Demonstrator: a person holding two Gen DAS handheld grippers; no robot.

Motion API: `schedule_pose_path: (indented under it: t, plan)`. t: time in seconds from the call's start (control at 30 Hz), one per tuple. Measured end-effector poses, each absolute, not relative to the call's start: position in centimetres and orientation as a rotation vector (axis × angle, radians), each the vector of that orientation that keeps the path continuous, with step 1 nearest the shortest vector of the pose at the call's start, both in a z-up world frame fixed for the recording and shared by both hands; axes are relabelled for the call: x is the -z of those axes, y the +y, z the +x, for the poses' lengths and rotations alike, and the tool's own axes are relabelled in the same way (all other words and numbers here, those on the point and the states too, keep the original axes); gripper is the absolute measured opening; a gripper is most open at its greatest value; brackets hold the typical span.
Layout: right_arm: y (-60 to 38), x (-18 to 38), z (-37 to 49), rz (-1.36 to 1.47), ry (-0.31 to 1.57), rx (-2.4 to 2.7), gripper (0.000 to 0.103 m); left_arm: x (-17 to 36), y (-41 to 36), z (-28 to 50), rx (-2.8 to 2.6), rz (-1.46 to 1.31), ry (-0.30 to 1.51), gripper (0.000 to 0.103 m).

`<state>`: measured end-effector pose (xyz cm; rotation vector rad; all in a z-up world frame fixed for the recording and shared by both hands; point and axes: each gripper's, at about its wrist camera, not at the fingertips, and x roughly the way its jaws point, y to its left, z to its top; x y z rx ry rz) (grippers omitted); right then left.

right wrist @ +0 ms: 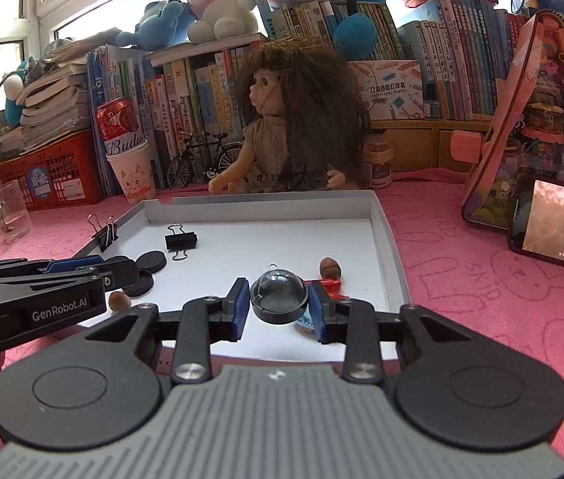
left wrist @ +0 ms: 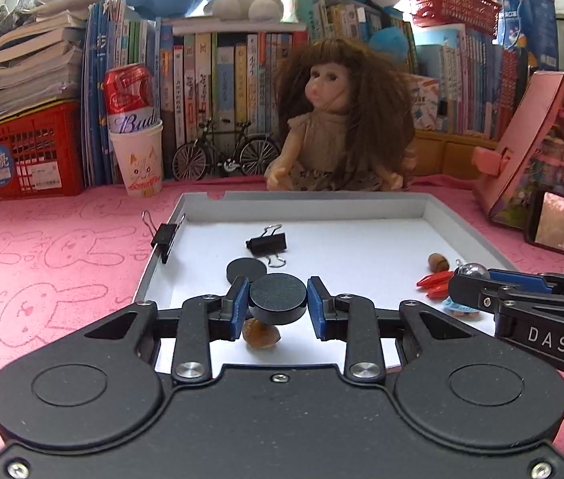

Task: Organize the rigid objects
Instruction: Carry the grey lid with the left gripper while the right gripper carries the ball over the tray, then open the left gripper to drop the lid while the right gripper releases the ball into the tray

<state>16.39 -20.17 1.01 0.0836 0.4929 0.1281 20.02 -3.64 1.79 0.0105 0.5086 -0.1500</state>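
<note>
The left gripper [left wrist: 278, 302] pinches a black disc [left wrist: 278, 298] above the white tray [left wrist: 361, 247] — a second black disc [left wrist: 245, 269] lies beyond. The right gripper [right wrist: 278, 298] squeezes a clear dome [right wrist: 279, 297] over the same tray, near red pieces [right wrist: 329, 284] and a nut [right wrist: 329, 267].

Both hand-held tools are matte black with blue pads on the fingers and silver screws at the linkage pivots. The left gripper [left wrist: 278, 303] carries white "GenRobot.AI" lettering on its side. The right gripper [right wrist: 279, 303] bears "DAS" lettering and a ribbed grey panel behind its two round black discs.
</note>
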Motion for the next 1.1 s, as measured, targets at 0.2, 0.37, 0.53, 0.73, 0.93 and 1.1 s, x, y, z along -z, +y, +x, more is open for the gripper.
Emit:
schedule_pose_path:
  t: [0.2, 0.37, 0.53, 0.73, 0.93, 1.1]
  plan:
    - [-20.4, -0.7, 17.0, 0.100, 0.508, -0.104, 0.043, -1.2, -3.7, 20.4, 0.123, 0.019, 0.526, 0.030]
    - [-20.6, -1.0, 16.6, 0.121, 0.498, -0.091, 0.063, -1.5, -4.0, 19.7, 0.108, 0.037, 0.513, 0.050]
    - [-20.6, -1.6, 15.6, 0.122, 0.495, -0.083, 0.073, -2.0, -3.8, 18.3, 0.105, 0.036, 0.530, 0.058]
    - [-20.6, -2.0, 13.3, 0.119, 0.488, -0.077, 0.081, -2.3, -3.5, 15.5, 0.125, 0.027, 0.537, 0.064]
    - [-20.5, -2.1, 12.1, 0.109, 0.488, -0.079, 0.085, -2.4, -3.2, 14.0, 0.132, 0.017, 0.547, 0.066]
    - [-20.6, -1.9, 11.5, 0.114, 0.498, -0.083, 0.086, -2.5, -3.0, 13.3, 0.139, 0.008, 0.558, 0.067]
